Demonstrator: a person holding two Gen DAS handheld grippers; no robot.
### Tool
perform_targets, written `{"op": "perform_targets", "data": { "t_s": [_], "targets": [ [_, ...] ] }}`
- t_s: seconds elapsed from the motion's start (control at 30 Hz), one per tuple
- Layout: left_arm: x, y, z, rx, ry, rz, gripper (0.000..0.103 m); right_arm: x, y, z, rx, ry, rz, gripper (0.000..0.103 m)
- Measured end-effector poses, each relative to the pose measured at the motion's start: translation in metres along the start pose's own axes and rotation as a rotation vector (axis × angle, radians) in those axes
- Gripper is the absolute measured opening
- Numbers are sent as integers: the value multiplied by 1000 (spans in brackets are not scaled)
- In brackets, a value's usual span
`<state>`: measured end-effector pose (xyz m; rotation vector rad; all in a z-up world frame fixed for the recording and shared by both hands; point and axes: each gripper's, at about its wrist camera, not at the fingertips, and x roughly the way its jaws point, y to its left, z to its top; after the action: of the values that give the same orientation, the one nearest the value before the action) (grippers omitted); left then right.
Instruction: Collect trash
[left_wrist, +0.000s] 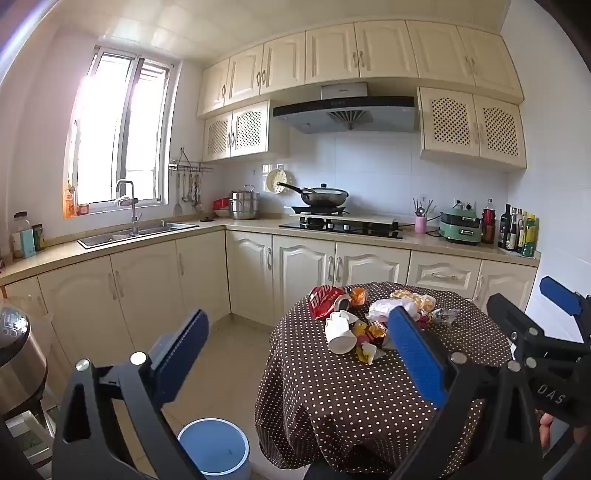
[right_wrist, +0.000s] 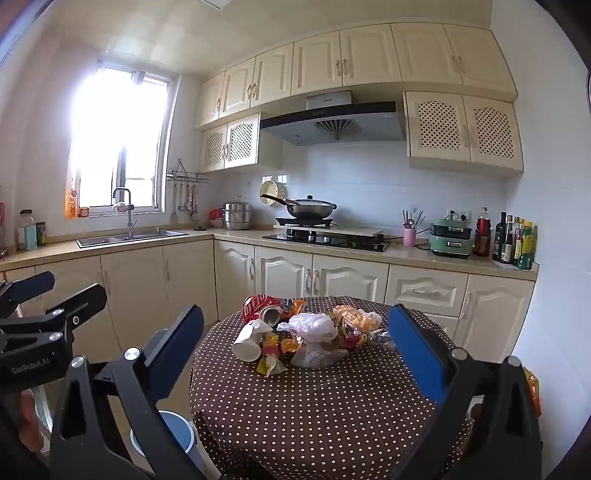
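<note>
Both hand-held grippers wide open, empty, short of the trash.
Trash pile (right_wrist: 306, 336) sits ahead of right hand-held gripper (right_wrist: 295, 347) on table (right_wrist: 314, 406); left hand-held gripper (left_wrist: 295, 347) likewise (bin (left_wrist: 214, 448) below-left); paper cup (right_wrist: 249, 341) could roll off if nudged.

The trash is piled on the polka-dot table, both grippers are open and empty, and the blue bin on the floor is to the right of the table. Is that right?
Not quite. The blue bin stands on the floor to the left of the polka-dot table, as the left wrist view shows. The rest holds: the trash pile lies on the table, and the left gripper and right gripper are open and empty.
</note>
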<state>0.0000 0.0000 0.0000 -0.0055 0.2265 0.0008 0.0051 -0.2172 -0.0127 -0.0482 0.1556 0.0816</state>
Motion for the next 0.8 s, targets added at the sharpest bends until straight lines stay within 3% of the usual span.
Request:
{"op": "perform_targets", "data": {
  "t_s": [0.8],
  "targets": [
    [10,-2,-9,-5,22,-1,95,2,3,-1,7,-13,-6,96]
  ]
}}
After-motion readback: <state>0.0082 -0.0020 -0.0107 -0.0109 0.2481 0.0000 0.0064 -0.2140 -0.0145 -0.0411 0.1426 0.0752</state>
